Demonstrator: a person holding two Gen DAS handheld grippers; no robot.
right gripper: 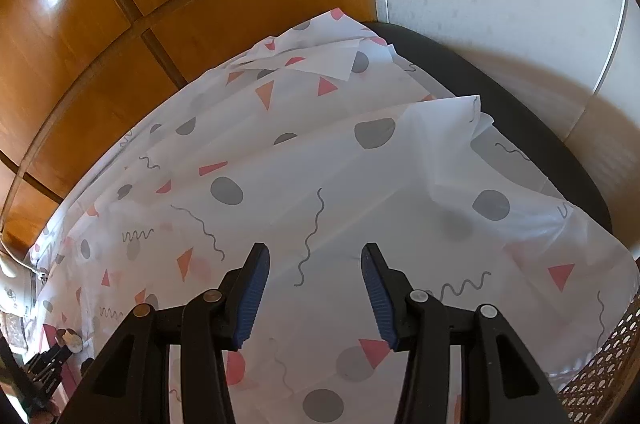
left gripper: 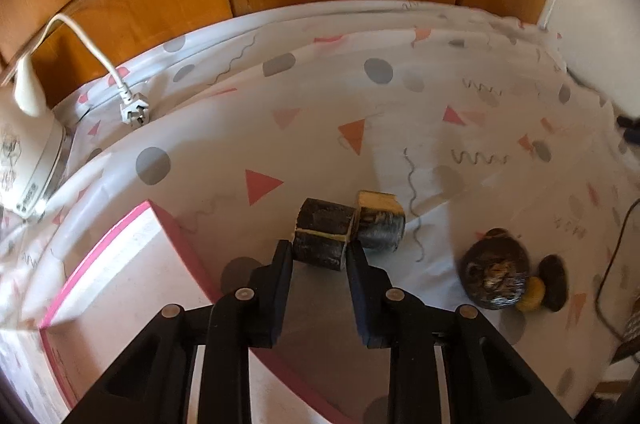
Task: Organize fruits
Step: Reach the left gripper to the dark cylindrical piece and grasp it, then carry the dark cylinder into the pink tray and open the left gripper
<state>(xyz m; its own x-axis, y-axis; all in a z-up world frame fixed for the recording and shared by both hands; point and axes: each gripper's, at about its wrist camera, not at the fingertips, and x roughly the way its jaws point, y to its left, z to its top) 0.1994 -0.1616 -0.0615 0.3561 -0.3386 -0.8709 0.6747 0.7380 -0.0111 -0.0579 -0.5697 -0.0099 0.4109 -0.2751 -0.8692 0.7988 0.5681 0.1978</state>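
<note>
Left gripper point(left gripper: 319, 244) clamped on a dark, blackened fruit chunk point(left gripper: 322, 238) — pads pressed against its two sides, pale cut line showing across its face; pointed steeply down at the patterned cloth point(left gripper: 400, 111). Touching that chunk on the far right, a second chunk point(left gripper: 380, 222) of the same dark peel with a yellowish cut end; hard to tell whether joined or merely butted together. Further right of the fingers, well apart, a rounded dark fruit point(left gripper: 494, 272) with a small yellow piece point(left gripper: 531, 298) and another dark piece point(left gripper: 554, 282) just beside it. Close on the left and below the fingers, the pink-rimmed tray point(left gripper: 120, 244) — seemingly the place for sorting, nothing visible in it yet.

Right gripper point(right gripper: 316, 278) apart, nothing between its blue pads; hanging over bare cloth, away from the fruit.

Step in hand, by the look of it: the pick, grip just made on the first chunk. Next move calls for a clean lift without dragging the neighbour along; then a short carry left over the pink rim and a low release; soft, overripe flesh likely to squash or slip under a hard squeeze.
</note>
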